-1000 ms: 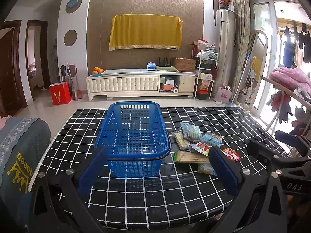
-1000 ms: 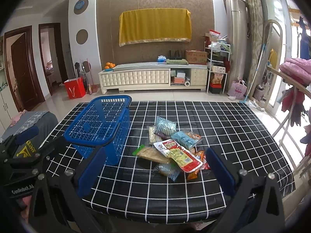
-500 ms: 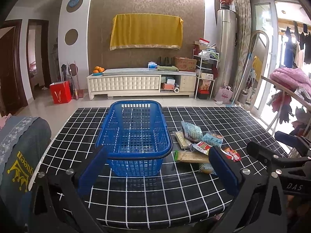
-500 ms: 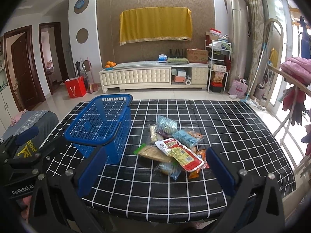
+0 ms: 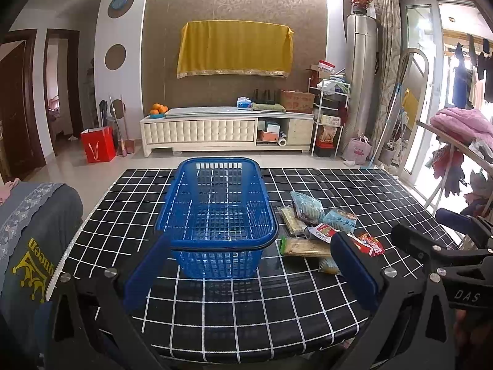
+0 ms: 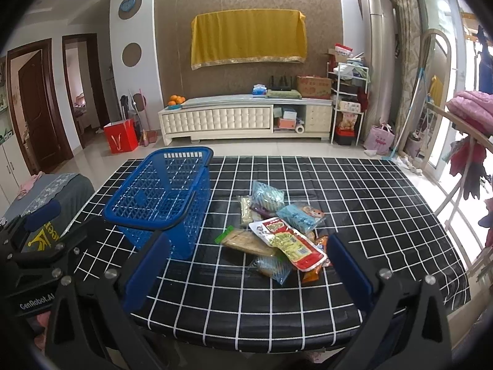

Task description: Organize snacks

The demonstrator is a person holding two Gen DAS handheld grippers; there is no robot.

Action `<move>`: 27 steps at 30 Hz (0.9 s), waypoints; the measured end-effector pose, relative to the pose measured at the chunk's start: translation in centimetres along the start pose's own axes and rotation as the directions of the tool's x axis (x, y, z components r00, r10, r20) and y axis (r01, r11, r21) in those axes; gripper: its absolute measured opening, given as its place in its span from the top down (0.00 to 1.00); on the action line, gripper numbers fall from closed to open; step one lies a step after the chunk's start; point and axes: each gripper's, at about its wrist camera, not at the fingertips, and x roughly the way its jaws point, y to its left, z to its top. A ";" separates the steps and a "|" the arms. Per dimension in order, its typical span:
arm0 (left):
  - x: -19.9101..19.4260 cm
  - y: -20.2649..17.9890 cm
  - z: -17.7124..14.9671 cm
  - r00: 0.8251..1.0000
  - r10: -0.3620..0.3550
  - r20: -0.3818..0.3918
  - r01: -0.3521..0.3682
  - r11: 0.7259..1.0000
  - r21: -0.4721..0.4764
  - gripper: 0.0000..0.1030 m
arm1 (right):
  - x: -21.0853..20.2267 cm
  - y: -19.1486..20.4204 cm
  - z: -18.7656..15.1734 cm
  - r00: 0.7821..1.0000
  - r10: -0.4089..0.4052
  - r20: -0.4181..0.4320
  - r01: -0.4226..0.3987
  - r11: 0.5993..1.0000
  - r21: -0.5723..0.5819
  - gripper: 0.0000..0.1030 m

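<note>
Blue-padded, my left tongs (image 5: pixel 250 273) and right tongs (image 6: pixel 246 273) both gape wide, gripping nothing, above the near edge of the checked table (image 6: pixel 354 191). The blue basket (image 5: pixel 215 212) stands upright on it, with the snack packets (image 6: pixel 277 228) heaped just beside it.

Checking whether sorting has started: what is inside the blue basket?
Nothing shows inside the blue basket; its mesh floor is bare. The snack packets lie piled on the table beside it.
</note>
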 end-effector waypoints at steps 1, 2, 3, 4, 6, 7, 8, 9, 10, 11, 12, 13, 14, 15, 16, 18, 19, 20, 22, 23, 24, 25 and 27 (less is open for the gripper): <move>0.0 0.0 0.0 1.000 0.000 -0.001 0.000 1.000 0.001 0.00 | 0.0 0.0 0.0 1.000 -0.001 0.001 0.001 1.000 -0.001 0.00; 0.0 0.0 0.0 1.000 0.000 -0.001 0.000 1.000 0.000 0.00 | 0.0 0.0 0.0 1.000 -0.002 0.000 0.002 1.000 -0.002 0.00; 0.0 0.0 0.0 1.000 0.000 0.001 0.000 1.000 -0.001 0.00 | 0.0 0.0 0.0 1.000 -0.001 0.000 0.001 1.000 -0.002 0.00; 0.0 0.0 0.0 1.000 0.000 -0.001 0.000 1.000 0.000 0.00 | 0.0 0.0 0.0 1.000 -0.001 0.000 0.001 1.000 -0.002 0.00; 0.0 0.0 -0.1 1.000 -0.001 0.001 0.001 1.000 -0.002 0.00 | 0.0 0.0 0.1 1.000 -0.001 -0.002 0.001 1.000 -0.003 0.00; 0.0 0.0 -0.1 1.000 -0.003 0.000 0.003 1.000 -0.004 0.00 | 0.0 0.0 0.1 1.000 -0.002 -0.002 0.002 1.000 -0.002 0.00; 0.0 0.0 -0.2 1.000 -0.004 -0.001 0.004 1.000 -0.006 0.00 | 0.0 0.0 0.1 1.000 -0.003 -0.003 0.003 1.000 -0.001 0.00; 0.0 0.1 -0.2 1.000 -0.005 -0.002 0.005 1.000 -0.007 0.00 | 0.0 0.1 0.1 1.000 -0.004 -0.003 0.004 1.000 0.000 0.00; -0.1 0.1 -0.2 1.000 -0.006 -0.003 0.006 1.000 -0.007 0.00 | 0.0 0.1 0.1 1.000 -0.004 -0.003 0.004 1.000 -0.001 0.00; -0.1 0.0 -0.2 1.000 -0.006 -0.004 0.006 1.000 -0.005 0.00 | 0.0 0.1 0.1 1.000 -0.004 -0.004 0.004 1.000 0.000 0.00; -0.1 0.0 -0.2 1.000 -0.006 -0.004 0.006 1.000 -0.005 0.00 | 0.0 0.1 0.1 1.000 -0.004 -0.006 0.004 1.000 0.000 0.00; -0.2 0.0 -0.2 1.000 -0.009 -0.004 0.009 1.000 -0.005 0.00 | -0.1 0.1 0.1 1.000 -0.003 -0.007 0.003 1.000 0.000 0.00; -0.1 -0.1 -0.2 1.000 -0.012 -0.004 0.012 1.000 -0.006 0.00 | -0.1 0.1 0.1 1.000 -0.003 -0.008 0.003 1.000 0.000 0.00; -0.1 -0.1 -0.2 1.000 -0.014 -0.003 0.014 1.000 -0.006 0.00 | -0.1 0.1 0.2 1.000 -0.005 -0.008 0.005 1.000 -0.001 0.00; -0.1 -0.1 -0.2 1.000 -0.015 -0.003 0.015 1.000 -0.004 0.00 | -0.1 0.1 0.2 1.000 -0.008 -0.008 0.008 1.000 -0.002 0.00; -0.2 -0.2 -0.3 1.000 -0.015 -0.002 0.015 1.000 -0.002 0.00 | 0.0 0.2 0.3 1.000 -0.011 -0.010 0.011 1.000 -0.004 0.00; -0.1 -0.2 -0.3 1.000 -0.014 -0.002 0.014 1.000 -0.001 0.00 | 0.0 0.1 0.3 1.000 -0.012 -0.010 0.012 1.000 -0.005 0.00; -0.1 -0.2 -0.3 1.000 -0.014 -0.003 0.014 1.000 -0.002 0.00 | 0.0 0.1 0.3 1.000 -0.012 -0.011 0.012 1.000 -0.005 0.00; -0.1 -0.2 -0.3 1.000 -0.015 -0.004 0.015 1.000 -0.004 0.00 | 0.0 0.0 0.3 1.000 -0.011 -0.014 0.011 1.000 -0.004 0.00; -0.1 -0.2 -0.3 1.000 -0.015 -0.004 0.015 1.000 -0.005 0.00 | -0.1 0.0 0.3 1.000 -0.011 -0.014 0.011 1.000 -0.005 0.00; 0.0 -0.2 -0.3 1.000 -0.015 -0.005 0.015 1.000 -0.005 0.00 | 0.0 0.1 0.3 1.000 -0.011 -0.014 0.011 1.000 -0.006 0.00; 0.0 -0.2 -0.2 1.000 -0.013 -0.005 0.013 1.000 -0.007 0.00 | 0.0 0.0 0.3 1.000 -0.011 -0.013 0.011 1.000 -0.006 0.00; 0.1 -0.2 -0.1 1.000 -0.013 -0.004 0.013 1.000 -0.006 0.00 | 0.0 -0.1 0.3 1.000 -0.009 -0.011 0.009 1.000 -0.008 0.00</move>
